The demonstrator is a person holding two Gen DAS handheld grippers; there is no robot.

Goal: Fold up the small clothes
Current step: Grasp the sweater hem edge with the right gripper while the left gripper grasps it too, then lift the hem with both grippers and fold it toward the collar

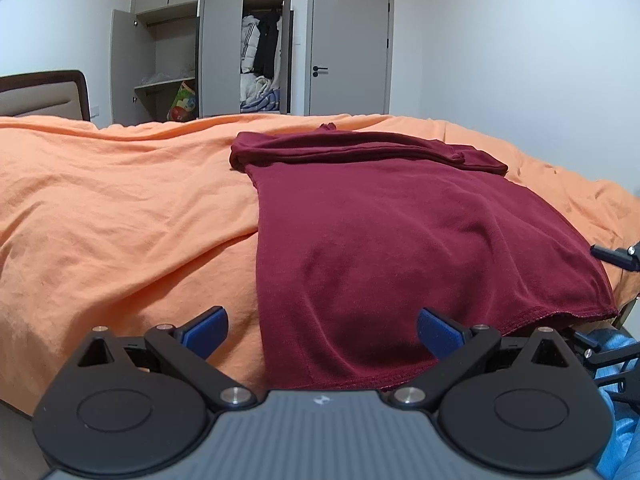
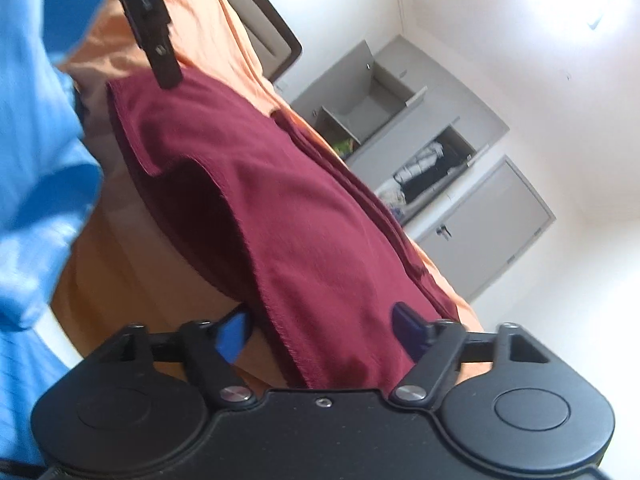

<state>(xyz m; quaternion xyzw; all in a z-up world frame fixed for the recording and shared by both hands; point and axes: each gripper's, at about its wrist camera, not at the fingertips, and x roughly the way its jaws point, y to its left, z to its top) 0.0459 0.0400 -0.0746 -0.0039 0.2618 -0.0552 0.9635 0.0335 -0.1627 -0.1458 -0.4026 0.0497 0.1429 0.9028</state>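
Both grippers spread, empty — left gripper and right gripper at the hem of maroon T-shirt on orange bedsheet.

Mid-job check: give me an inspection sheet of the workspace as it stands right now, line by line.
Surface: bed under a wrinkled orange sheet.
Job's things: dark red knit shirt lying flat, sleeves folded in at the far end, near hem hanging over the bed edge.
Clutter: nothing seen on the bed.
Grippers: left gripper open, jaws straddling the shirt's near left hem; right gripper open, jaws either side of the hem edge, not clamped.
Cables: nothing seen.
Surroundings: grey wardrobe with doors open and clothes inside, closed grey door, person's blue sleeve.
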